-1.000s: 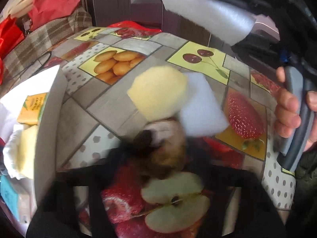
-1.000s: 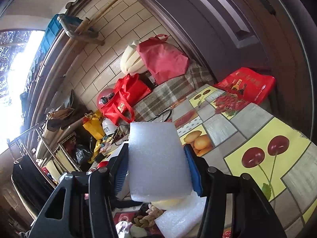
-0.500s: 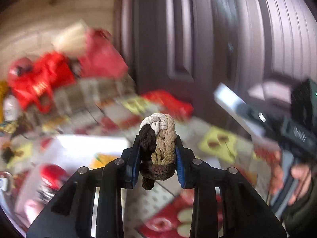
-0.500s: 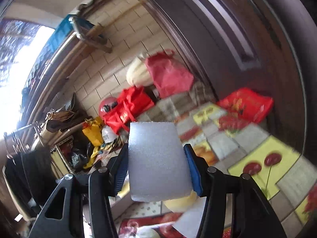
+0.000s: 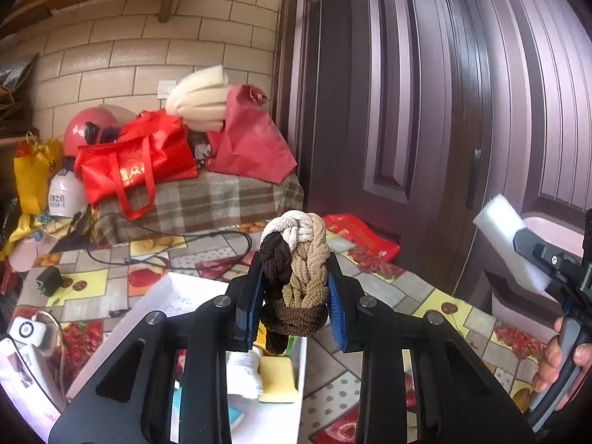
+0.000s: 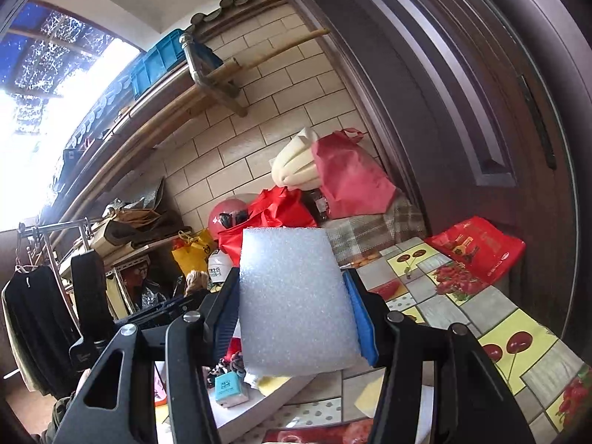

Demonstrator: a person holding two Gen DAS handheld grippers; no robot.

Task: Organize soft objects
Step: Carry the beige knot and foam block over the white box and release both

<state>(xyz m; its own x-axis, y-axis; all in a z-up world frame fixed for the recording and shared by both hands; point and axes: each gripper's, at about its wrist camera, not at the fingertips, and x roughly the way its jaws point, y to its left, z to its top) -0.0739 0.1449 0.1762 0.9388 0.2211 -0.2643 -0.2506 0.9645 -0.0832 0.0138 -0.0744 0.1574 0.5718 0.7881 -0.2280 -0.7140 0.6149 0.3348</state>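
Our left gripper [image 5: 296,307] pinches the braided rope knot [image 5: 294,270] above the white box [image 5: 281,414]; our right gripper [image 6: 296,318] clamps the foam pad [image 6: 296,303]. Both look light and squashy, best held across the middle.

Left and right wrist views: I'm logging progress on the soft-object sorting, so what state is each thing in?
left gripper: shut on the braided rope toy.
braided rope toy: clamped upright, lifted above the white box.
right gripper: shut on the white foam block.
white foam block: held in the air between the blue pads.
white box: open, holding a yellow sponge and other small items.
door: closed.
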